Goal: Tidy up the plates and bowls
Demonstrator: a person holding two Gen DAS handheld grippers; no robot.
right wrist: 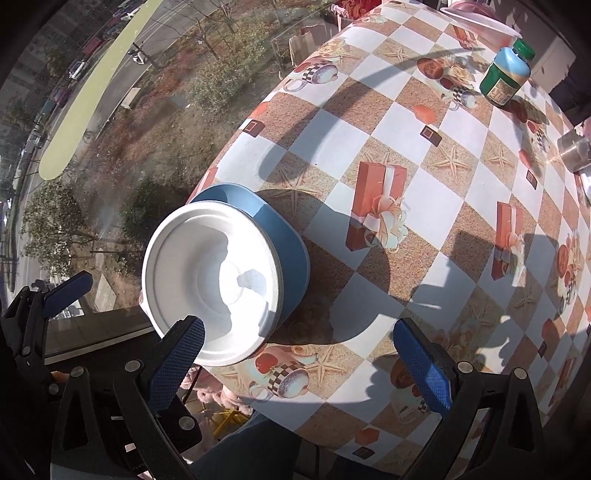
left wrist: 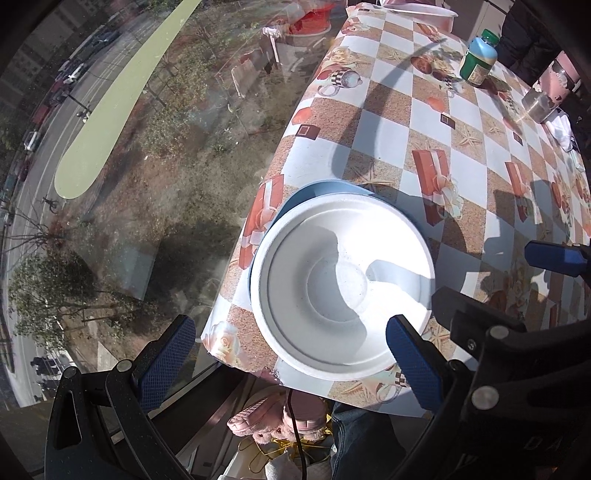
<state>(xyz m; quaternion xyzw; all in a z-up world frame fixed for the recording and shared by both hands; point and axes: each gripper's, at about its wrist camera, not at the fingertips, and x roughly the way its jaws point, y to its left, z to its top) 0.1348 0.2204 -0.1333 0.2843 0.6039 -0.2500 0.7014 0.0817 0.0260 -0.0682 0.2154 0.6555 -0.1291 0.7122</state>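
A white foam bowl [left wrist: 343, 284] [right wrist: 210, 280] sits nested inside a blue bowl [left wrist: 321, 188] [right wrist: 291, 258] at the near left corner of the checked tablecloth [left wrist: 461, 122] [right wrist: 406, 122]. My left gripper [left wrist: 291, 362] is open and spans the bowl's near side, its right finger [left wrist: 413, 362] overlapping the rim. My right gripper [right wrist: 299, 365] is open too, just right of the bowls, with its left finger [right wrist: 177, 369] in front of the white rim. Whether either finger touches the rim I cannot tell. Nothing is held.
A green bottle [left wrist: 478, 59] [right wrist: 506, 74] and a metal cup [left wrist: 543, 99] [right wrist: 576, 151] stand at the far right. A white dish [left wrist: 424, 11] [right wrist: 480, 18] lies at the far end. A glass window runs along the table's left edge. Pink slippers [left wrist: 273, 417] are below.
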